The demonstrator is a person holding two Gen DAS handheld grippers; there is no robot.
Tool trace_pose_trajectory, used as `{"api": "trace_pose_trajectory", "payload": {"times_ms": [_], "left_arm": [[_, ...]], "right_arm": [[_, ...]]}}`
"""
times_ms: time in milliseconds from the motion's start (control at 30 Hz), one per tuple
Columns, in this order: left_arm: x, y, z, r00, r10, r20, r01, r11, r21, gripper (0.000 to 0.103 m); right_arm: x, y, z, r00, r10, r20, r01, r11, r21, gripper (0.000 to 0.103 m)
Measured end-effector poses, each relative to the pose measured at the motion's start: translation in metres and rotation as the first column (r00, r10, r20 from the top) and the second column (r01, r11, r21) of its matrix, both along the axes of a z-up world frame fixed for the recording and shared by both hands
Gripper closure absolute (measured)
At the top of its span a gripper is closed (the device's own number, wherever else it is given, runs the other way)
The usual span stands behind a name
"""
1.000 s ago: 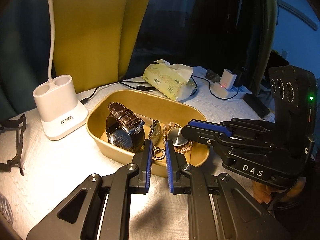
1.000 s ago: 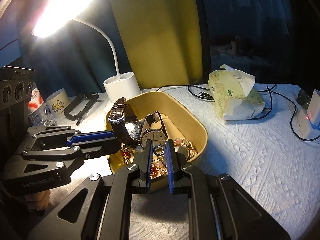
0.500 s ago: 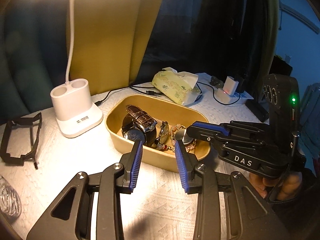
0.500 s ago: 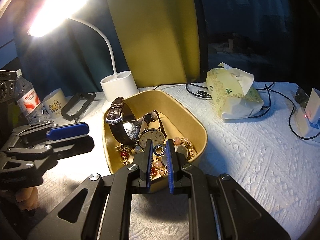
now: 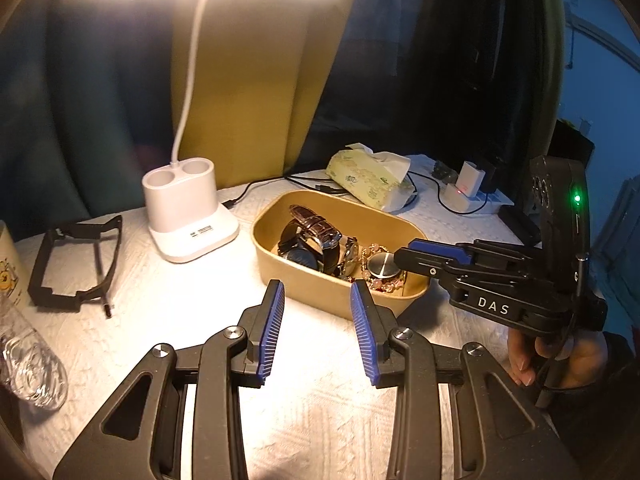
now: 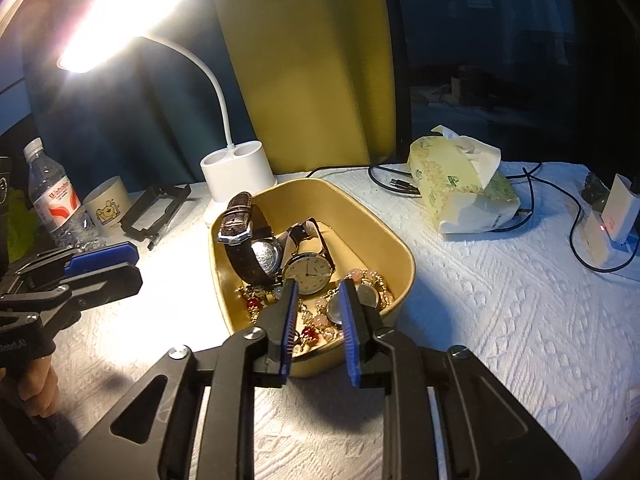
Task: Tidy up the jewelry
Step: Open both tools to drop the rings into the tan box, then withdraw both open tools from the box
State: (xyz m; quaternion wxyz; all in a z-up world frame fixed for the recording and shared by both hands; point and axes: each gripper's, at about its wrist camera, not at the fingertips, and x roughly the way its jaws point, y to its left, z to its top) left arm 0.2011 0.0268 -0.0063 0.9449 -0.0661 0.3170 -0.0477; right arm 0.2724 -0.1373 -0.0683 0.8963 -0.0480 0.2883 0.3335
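Right wrist: right gripper over tray, jaws spread, empty; left gripper likewise. Next: pick item.

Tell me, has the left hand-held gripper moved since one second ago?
Yes. The left hand-held gripper has pulled back from the tan tray. Before, its tips reached over the near rim; now they stop short of it, open wider.

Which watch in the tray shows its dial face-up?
The slim cream-dial watch, lying flat mid-tray. The brown-strap watch beside it stands on edge.
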Motion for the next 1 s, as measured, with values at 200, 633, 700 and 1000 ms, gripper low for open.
{"api": "trace_pose_trajectory", "payload": {"times_ms": [200,633,700,1000], "left_arm": [[-0.014,0.003,0.005,1.0,0.018,0.015,-0.018,1.0,-0.002,0.066],[-0.047,-0.001,0.013,0.999,0.021,0.039,-0.021,1.0,-0.002,0.066],[-0.052,-0.002,0.013,0.999,0.019,0.041,-0.018,1.0,-0.003,0.066],[-0.074,-0.006,0.014,0.998,0.017,0.054,-0.017,1.0,-0.005,0.066]], "right_arm": [[-0.012,0.001,0.003,1.0,0.004,0.001,-0.004,1.0,-0.001,0.065],[-0.05,-0.007,0.003,1.0,-0.008,0.0,0.008,1.0,-0.012,0.057],[-0.055,-0.009,0.003,1.0,-0.01,-0.001,0.01,1.0,-0.014,0.057],[-0.077,-0.016,0.003,1.0,-0.024,0.001,0.024,1.0,-0.008,0.056]]}}
